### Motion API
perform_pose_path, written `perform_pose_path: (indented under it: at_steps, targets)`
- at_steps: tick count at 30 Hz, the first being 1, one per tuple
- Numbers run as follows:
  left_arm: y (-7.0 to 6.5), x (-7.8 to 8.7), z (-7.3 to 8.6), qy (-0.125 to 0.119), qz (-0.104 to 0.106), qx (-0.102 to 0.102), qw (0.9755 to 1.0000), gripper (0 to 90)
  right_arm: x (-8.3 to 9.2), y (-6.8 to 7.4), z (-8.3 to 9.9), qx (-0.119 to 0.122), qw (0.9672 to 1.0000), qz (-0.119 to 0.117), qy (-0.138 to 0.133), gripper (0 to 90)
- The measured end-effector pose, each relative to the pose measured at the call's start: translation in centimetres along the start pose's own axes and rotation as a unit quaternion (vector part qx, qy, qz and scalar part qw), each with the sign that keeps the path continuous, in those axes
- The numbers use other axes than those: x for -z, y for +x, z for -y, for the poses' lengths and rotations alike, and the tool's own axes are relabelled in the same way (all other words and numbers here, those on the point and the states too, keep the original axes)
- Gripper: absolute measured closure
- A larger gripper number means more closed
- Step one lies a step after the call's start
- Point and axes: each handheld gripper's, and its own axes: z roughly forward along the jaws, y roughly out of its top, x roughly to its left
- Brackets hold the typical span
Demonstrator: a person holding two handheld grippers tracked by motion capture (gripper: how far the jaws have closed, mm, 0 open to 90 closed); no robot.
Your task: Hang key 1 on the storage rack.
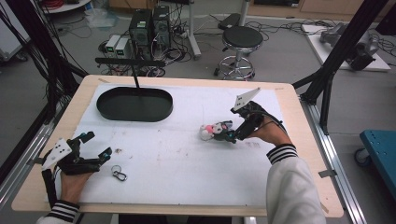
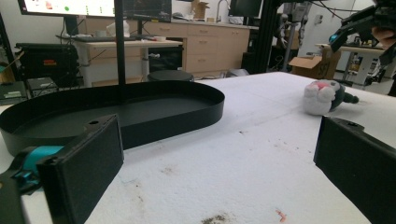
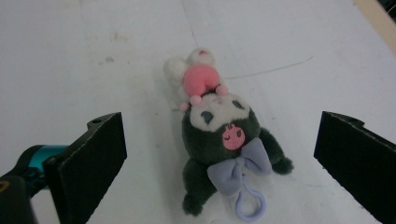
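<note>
**Soft toy waits between spread jaws**

Right of the black oval tray (image 1: 134, 103), the plush toy (image 3: 219, 140) lies on the white mat. It looks light and squashy; its dark body suits gripping. Right gripper (image 1: 223, 133) gapes around it; left gripper (image 1: 95, 148) is open, empty.

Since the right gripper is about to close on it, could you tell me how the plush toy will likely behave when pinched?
The plush toy looks soft and fuzzy, so it will probably squash between the jaws. It seems light, lies flat, and is unlikely to roll. Its loop would likely dangle.
</note>
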Motion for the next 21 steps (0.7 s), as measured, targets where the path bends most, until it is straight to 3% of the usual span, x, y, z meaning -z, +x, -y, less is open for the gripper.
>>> perform_pose_path:
  at_steps: [5, 7, 21]
  targets:
    - [0.0, 0.0, 0.0, 0.0, 0.0, 0.002, 1.0, 1.9, -1.0, -0.7, -0.7, 0.007, 0.9997, -0.006, 0.023, 1.6]
    - [0.0, 0.0, 0.0, 0.0, 0.0, 0.001, 1.0, 1.9, -1.4, -0.9, -0.8, 0.009, 0.9997, -0.009, 0.019, 1.6]
    - [0.0, 0.0, 0.0, 0.0, -0.002, -0.002, 1.0, 1.9, -4.5, -1.3, -0.5, 0.016, 0.9968, -0.026, 0.074, 1.6]
